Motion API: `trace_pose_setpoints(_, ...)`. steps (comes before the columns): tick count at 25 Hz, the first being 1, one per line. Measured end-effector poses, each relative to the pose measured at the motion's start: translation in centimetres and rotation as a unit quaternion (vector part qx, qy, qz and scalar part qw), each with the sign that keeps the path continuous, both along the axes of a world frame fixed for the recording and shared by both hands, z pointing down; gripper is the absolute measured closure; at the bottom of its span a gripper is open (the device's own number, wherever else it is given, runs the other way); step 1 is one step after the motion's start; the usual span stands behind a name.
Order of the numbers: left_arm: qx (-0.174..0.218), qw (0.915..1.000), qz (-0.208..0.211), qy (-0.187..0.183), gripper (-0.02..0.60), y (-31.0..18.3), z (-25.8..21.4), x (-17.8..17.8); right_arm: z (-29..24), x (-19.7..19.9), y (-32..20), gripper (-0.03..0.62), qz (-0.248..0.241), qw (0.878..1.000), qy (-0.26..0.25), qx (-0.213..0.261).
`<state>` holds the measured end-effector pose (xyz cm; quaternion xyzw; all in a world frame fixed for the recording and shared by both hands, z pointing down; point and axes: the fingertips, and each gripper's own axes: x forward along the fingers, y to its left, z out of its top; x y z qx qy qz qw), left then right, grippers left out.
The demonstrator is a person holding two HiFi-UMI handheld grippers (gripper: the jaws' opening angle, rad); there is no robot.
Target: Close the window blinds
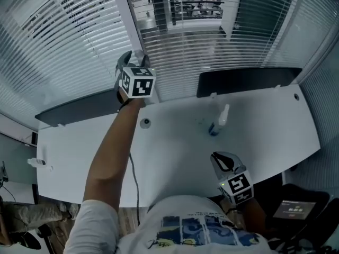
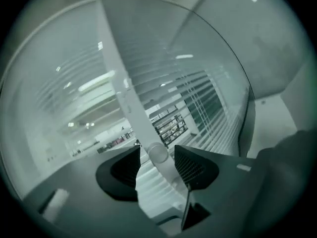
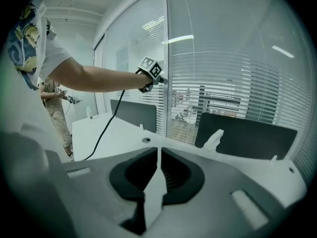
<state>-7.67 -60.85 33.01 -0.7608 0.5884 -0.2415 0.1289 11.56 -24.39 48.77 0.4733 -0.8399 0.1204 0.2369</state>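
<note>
From the head view, the left gripper point(image 1: 133, 60) was held high on an outstretched arm against the blinds point(image 1: 69, 46), near the window post. That is probably where the control wand hung. The slats lay tilted enough that buildings showed through them, so the blinds read as not yet closed. The right gripper point(image 1: 220, 159) sat low, close to the body and over the near edge of the desk point(image 1: 79, 157), most likely parked out of the way. A bottle point(image 1: 218, 121) stood on the desk between the two, untouched.

In the left gripper view, the jaws stood narrowly apart around the clear wand point(image 2: 171, 175). Its round end sat between the tips with only slivers of gap on each side. It looked placed for pinching, ready to twist the wand and turn the slats.

In the right gripper view, the jaws were pressed together on nothing and pointed across the desk at the window. With no job of its own, the right gripper simply faced the work.
</note>
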Motion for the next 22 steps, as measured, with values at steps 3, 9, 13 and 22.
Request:
trace_pose_setpoints(3,0.032,0.9889,0.008,-0.145,0.388,-0.1,0.3,0.7,-0.3,-0.3,-0.3,0.579,-0.004,1.000,0.000,0.005)
trace_pose_setpoints(9,0.044,0.9823,0.005,-0.182,0.451,-0.4,0.5,0.7,-0.2,0.0,-0.2,0.579,0.000,1.000,0.002,0.001)
trace_pose_setpoints(13,0.032,0.9955,-0.006,-0.089,0.454,-0.4,0.1,0.3,-0.2,0.0,-0.2,0.579,0.001,1.000,0.003,0.000)
trace_pose_setpoints(22,-0.025,0.9612,-0.046,0.271,0.456,-0.4,-0.5,-1.4,-0.2,0.2,-0.1,0.579,0.006,1.000,0.003,-0.005)
